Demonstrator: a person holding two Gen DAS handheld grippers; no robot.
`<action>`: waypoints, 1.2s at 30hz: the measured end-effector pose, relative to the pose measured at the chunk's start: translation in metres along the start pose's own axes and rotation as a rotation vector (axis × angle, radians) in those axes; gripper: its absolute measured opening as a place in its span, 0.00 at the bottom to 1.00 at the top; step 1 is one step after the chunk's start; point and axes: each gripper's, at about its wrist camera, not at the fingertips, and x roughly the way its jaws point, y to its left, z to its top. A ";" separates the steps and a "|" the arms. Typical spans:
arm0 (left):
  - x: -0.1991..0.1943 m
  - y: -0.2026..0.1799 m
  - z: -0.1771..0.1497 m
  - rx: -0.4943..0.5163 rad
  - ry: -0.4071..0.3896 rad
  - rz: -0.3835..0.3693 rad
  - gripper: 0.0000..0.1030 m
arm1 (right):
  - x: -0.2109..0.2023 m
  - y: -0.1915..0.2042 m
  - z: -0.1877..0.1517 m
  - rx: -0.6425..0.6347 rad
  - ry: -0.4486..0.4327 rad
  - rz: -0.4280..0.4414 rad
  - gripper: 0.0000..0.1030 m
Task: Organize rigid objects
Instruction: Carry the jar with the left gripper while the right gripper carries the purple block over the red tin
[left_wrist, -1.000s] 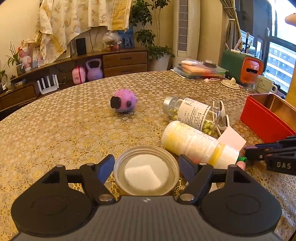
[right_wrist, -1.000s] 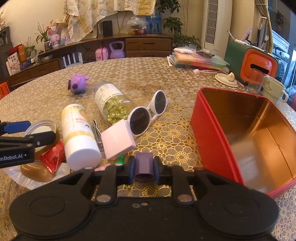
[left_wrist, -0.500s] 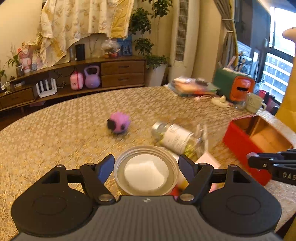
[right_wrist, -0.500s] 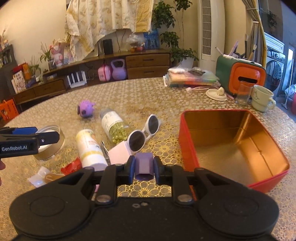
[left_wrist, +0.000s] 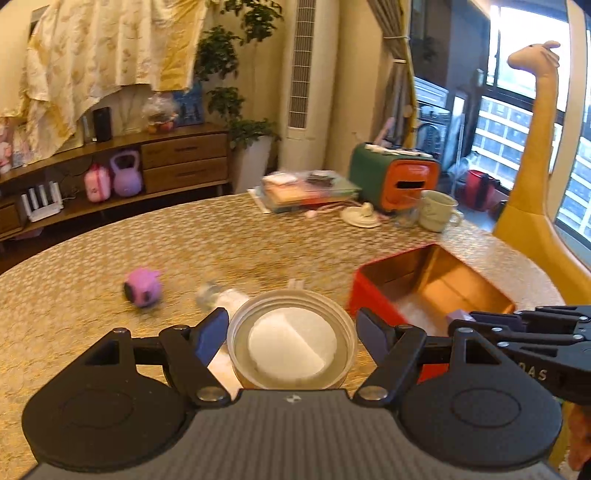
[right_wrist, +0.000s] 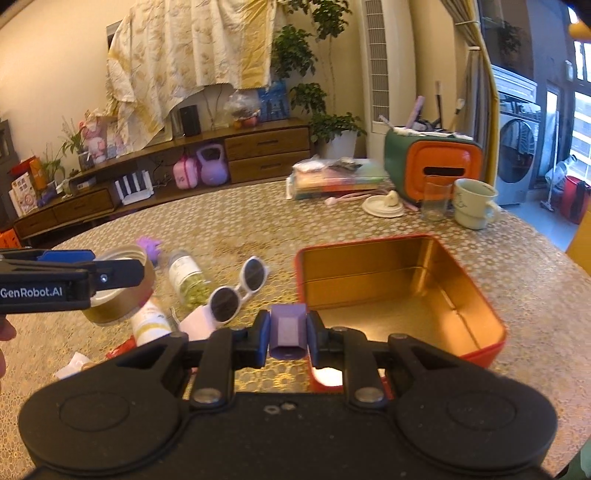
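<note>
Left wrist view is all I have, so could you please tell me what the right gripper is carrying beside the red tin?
Observer: The right gripper is shut on a small purple block, by the near corner of the red tin.
Operator: Thank you; is anything in the tin?
Observer: The gold floor that shows is bare; the near corner is hidden.
Operator: What lies behind my round lid?
Observer: White sunglasses lie left of the tin, beside a bottle of capsules.

Left view: bottle (left_wrist: 221, 297) beside purple toy (left_wrist: 142, 287) blurred, mostly hidden behind lid (left_wrist: 291, 341). Right view: tin (right_wrist: 399, 295) near corner hidden by right gripper (right_wrist: 287, 332); wrappers (right_wrist: 79, 363) by tin unreadable.
</note>
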 end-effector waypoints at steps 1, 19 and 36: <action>0.002 -0.006 0.002 0.005 0.001 -0.009 0.74 | -0.002 -0.005 0.000 0.005 -0.004 -0.004 0.19; 0.082 -0.099 0.024 0.093 0.104 -0.119 0.74 | 0.010 -0.089 0.000 0.063 0.006 -0.087 0.19; 0.180 -0.138 0.036 0.149 0.206 -0.106 0.74 | 0.078 -0.102 0.003 -0.035 0.149 -0.098 0.19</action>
